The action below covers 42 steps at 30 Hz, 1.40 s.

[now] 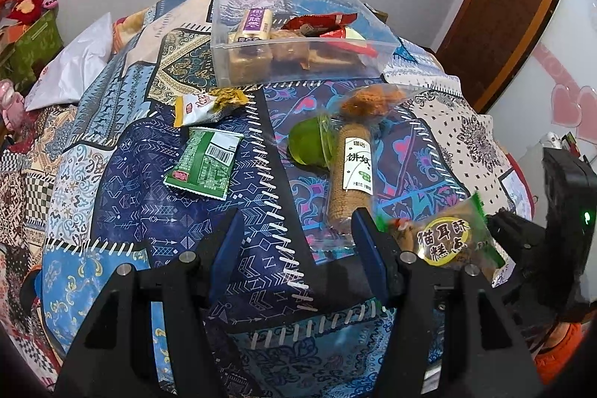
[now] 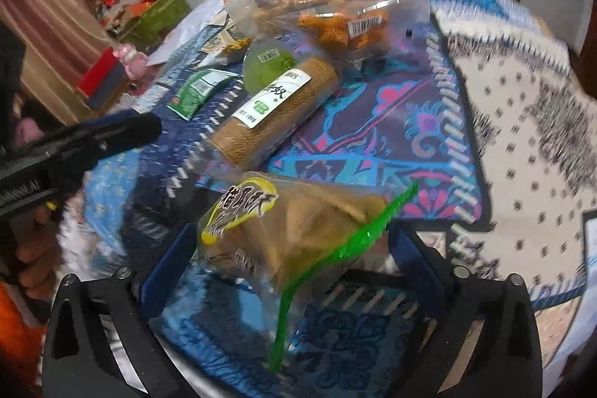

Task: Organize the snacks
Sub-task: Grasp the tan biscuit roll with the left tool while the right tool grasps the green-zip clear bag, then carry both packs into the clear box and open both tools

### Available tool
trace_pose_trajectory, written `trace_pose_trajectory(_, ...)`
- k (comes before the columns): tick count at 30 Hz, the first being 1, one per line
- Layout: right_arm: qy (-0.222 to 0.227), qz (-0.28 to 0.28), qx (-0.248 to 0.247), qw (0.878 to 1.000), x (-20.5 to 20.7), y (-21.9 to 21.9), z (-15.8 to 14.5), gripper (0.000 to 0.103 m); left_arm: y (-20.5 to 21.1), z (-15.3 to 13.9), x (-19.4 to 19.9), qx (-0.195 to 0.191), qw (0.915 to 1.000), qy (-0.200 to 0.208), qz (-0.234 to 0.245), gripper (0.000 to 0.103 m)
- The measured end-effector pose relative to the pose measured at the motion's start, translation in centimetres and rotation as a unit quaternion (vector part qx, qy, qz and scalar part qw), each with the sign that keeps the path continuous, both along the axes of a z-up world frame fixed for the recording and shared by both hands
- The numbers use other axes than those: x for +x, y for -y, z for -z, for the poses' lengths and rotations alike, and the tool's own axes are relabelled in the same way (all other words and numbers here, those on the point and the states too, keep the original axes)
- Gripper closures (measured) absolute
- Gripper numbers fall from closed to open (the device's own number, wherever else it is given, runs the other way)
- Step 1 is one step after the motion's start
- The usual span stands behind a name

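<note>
The snack bag [image 2: 298,230] with the green sealed edge and a round yellow label is clear, crinkly plastic over tan pastry pieces. It sits between the blue pads of the right gripper [image 2: 294,260], which stand wide apart; whether either pad touches the bag I cannot tell, as this view is blurred. In the left wrist view the same bag [image 1: 444,241] shows just right of the left gripper [image 1: 298,248], whose fingers stand partly apart with nothing between them, above the patchwork cloth [image 1: 149,152] that covers the tabletop.

Beyond lie a long roll of thin biscuits [image 1: 352,174] in a clear wrapper with a white label, a round green jelly cup [image 1: 309,146] touching its side, and a clear pack of orange-brown fried pieces [image 1: 373,97]. A flat green foil packet [image 1: 203,165] and a white and yellow packet [image 1: 209,105] lie to the left. Farthest back stands a clear rigid plastic box [image 1: 298,36] holding several wrapped snacks.

Only the right wrist view shows a barcode on the fried pack [image 2: 367,23] and fingers [image 2: 37,267] gripping the left gripper's handle.
</note>
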State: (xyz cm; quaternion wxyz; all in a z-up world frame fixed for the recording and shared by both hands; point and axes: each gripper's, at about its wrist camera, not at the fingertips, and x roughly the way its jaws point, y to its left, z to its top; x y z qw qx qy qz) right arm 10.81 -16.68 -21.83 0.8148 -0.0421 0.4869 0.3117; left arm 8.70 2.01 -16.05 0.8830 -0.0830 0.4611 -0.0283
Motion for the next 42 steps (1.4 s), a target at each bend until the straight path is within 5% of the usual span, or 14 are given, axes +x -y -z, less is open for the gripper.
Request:
trace_pose_trajectory(3,0.015,-0.005,-0.002,1.0,-0.1,0.0,-0.5,0.033,0.3,0.3,0.4,0.001,1.0,-0.005,0.003,0.044)
trace_pose_trajectory(12,0.048,0.04,0.012,0.998,1.8,3.9,-2.6,0.044,2.5,1.4,2.8,-0.006,0.9993,-0.021,0.03,0.044)
trace_pose_trajectory(22,0.061,0.074,0.027,0.995,3.4,7.0,-3.8,0.047,5.4,4.1,6.9,-0.008,0.9971,-0.049,0.059,0.044)
trace_pose_trajectory(27,0.06,0.077,0.033,0.995,3.8,7.3,-4.0,0.047,5.4,5.4,6.9,-0.015,0.9969,-0.056,0.053,0.063)
trace_pose_trajectory(42,0.084,0.075,0.056,0.992,5.1,6.8,-6.6,0.047,4.8,0.8,4.2,-0.018,0.9986,0.013,0.048,0.064)
